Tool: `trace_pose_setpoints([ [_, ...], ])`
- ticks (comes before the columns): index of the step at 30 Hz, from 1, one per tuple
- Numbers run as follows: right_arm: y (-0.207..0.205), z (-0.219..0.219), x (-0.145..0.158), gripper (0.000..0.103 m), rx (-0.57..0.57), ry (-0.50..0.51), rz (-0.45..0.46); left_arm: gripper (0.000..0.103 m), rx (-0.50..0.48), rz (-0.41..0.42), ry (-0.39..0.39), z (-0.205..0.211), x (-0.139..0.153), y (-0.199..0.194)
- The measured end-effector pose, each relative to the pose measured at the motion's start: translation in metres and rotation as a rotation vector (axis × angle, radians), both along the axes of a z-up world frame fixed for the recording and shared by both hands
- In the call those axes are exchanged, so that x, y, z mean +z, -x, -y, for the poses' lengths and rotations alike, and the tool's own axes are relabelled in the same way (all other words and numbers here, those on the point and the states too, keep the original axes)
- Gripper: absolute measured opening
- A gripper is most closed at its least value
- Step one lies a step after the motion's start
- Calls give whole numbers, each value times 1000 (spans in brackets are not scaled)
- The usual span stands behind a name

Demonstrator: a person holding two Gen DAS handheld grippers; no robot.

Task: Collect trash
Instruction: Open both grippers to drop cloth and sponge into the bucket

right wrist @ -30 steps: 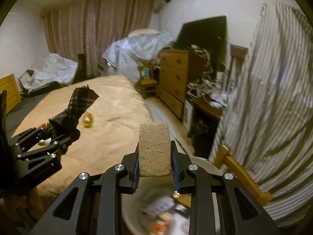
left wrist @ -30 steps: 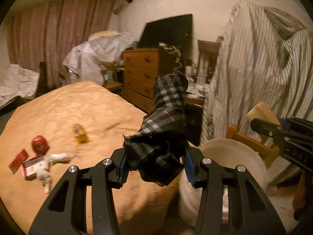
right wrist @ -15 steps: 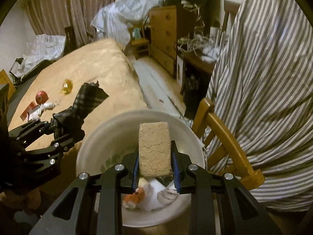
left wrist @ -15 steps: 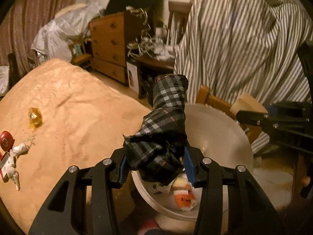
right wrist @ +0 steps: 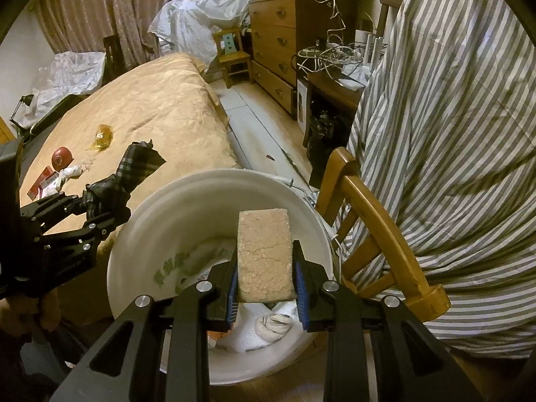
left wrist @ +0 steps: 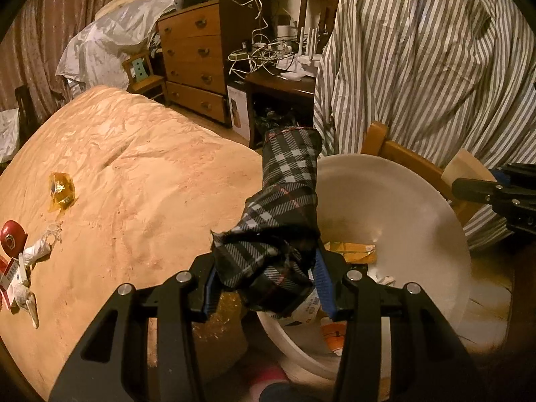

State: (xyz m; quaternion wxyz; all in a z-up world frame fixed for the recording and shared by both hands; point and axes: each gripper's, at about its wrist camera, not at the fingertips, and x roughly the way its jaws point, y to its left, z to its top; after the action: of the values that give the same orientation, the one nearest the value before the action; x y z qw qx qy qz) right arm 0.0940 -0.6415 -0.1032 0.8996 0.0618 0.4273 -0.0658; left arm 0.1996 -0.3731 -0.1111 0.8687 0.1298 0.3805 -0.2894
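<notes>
My left gripper point(left wrist: 266, 281) is shut on a dark plaid cloth scrap point(left wrist: 284, 207), held at the near rim of a white trash bucket point(left wrist: 418, 201). My right gripper point(right wrist: 266, 279) is shut on a tan crumbly block point(right wrist: 264, 254), held above the same bucket point(right wrist: 160, 214), which holds wrappers and paper. The left gripper with the cloth point(right wrist: 134, 164) shows at the bucket's left edge in the right wrist view. The right gripper with its block point(left wrist: 469, 171) shows at the right in the left wrist view.
More trash lies on the tan bed point(left wrist: 134, 167): a yellow wrapper point(left wrist: 60, 191), a red round item point(left wrist: 11, 238), crumpled tissue point(left wrist: 37, 251) and a red packet point(right wrist: 42, 179). A wooden chair point(right wrist: 378, 231) draped in striped cloth point(right wrist: 452, 117) stands right of the bucket. A dresser point(left wrist: 197, 60) stands behind.
Both grippers have swung from facing the bed toward the bucket and tilted down over it, each still holding its item. The bucket's inside has come into view.
</notes>
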Motion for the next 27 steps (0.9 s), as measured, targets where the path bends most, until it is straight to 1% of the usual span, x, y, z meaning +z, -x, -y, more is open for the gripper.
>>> trace_pose_setpoints([
  [9, 1, -6, 2, 28, 3, -5, 9, 45, -5, 1, 1, 4, 1, 2],
  [11, 1, -7, 3, 28, 4, -6, 9, 46, -6, 3, 0, 4, 1, 3],
  [12, 1, -7, 3, 32, 7, -9, 6, 47, -8, 4, -3, 4, 0, 3],
  [13, 0, -8, 3, 43, 11, -11, 2, 48, -12, 5, -4, 5, 0, 4],
  [15, 0, -8, 3, 52, 8, -11, 10, 57, -13, 6, -10, 6, -1, 4],
  [16, 1, -9, 3, 52, 7, -13, 13, 61, -14, 6, -9, 6, -1, 5],
  [17, 1, -10, 3, 52, 6, -15, 14, 62, -15, 7, -10, 7, -1, 5],
  [27, 1, -10, 3, 52, 0, -23, 20, 63, -18, 12, -9, 8, -1, 7],
])
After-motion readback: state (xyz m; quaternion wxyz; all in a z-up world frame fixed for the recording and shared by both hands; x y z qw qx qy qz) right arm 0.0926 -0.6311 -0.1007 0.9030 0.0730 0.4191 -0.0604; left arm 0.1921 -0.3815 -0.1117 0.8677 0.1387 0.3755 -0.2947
